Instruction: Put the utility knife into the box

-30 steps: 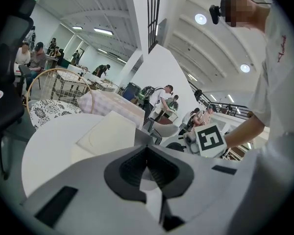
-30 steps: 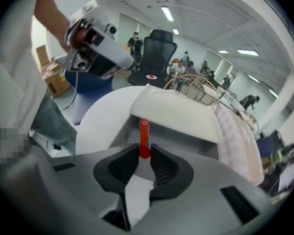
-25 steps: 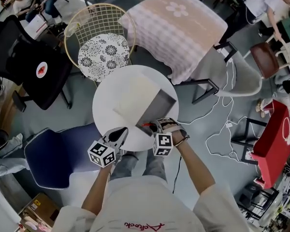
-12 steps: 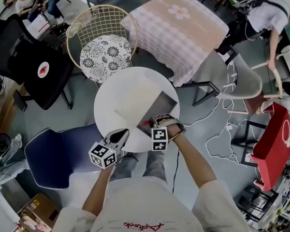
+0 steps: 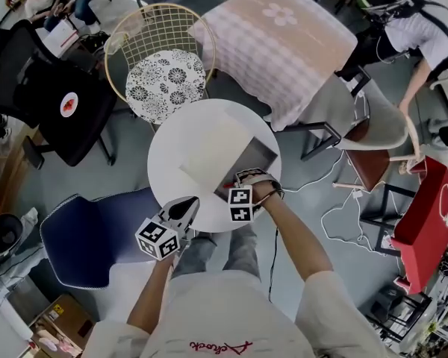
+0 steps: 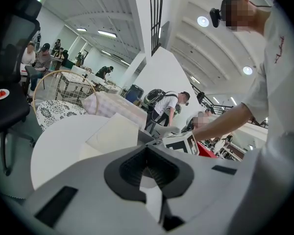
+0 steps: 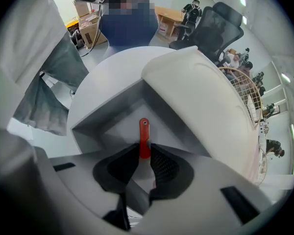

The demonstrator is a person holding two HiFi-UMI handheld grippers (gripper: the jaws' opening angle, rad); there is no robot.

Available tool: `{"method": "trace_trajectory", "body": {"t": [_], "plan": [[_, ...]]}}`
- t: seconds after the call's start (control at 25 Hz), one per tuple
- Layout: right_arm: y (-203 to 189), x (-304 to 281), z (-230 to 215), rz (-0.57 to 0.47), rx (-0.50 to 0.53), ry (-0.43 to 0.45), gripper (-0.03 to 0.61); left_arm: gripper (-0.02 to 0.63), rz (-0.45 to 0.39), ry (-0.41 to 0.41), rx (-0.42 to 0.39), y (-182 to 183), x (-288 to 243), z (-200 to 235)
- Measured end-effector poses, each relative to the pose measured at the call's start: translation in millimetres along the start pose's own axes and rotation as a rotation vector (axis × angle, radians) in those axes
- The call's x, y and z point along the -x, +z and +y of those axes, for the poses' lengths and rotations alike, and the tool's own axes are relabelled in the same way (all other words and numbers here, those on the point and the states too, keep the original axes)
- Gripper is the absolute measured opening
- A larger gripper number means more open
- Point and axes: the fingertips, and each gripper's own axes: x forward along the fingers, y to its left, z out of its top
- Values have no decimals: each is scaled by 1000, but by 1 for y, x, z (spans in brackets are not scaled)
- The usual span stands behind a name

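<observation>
Red utility knife [image 7: 144,133] pokes from my right claw [image 7: 144,153], grasped over the box [image 7: 108,114], its other end hidden. Left claw [image 6: 147,151] clenched, empty.

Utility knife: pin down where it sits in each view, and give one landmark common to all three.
Head view: cannot be made out; the right gripper covers its spot over the near edge of the box.
Left gripper view: not in it.
Right gripper view: the utility knife is at centre, clamped between the jaws, pointing into the open box.
Shared landmark: the round white table.
</observation>
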Motion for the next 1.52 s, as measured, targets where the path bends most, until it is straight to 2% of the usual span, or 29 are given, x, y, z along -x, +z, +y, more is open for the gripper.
{"method": "trace_trajectory", "body": {"t": [0.36, 0.68, 0.88, 1.2, 1.4, 1.52], "plan": [[4, -8, 0, 0, -28, 50, 81, 11, 3, 10, 6, -1, 8, 6], [1, -9, 0, -16, -64, 34, 81, 11, 2, 6, 5, -3, 6, 2], [5, -1, -5, -51, -123, 32, 181, 11, 5, 1, 2, -4, 7, 1], [5, 11, -8, -51, -96, -14, 187, 11, -8, -17, -9, 1, 5, -3], [0, 25, -12, -48, -103, -57, 168, 11, -15, -37, -16, 5, 4, -11], [-4, 35, -17, -42, -103, -118, 65, 11, -28, -45, -31, 10, 2, -16]]}}
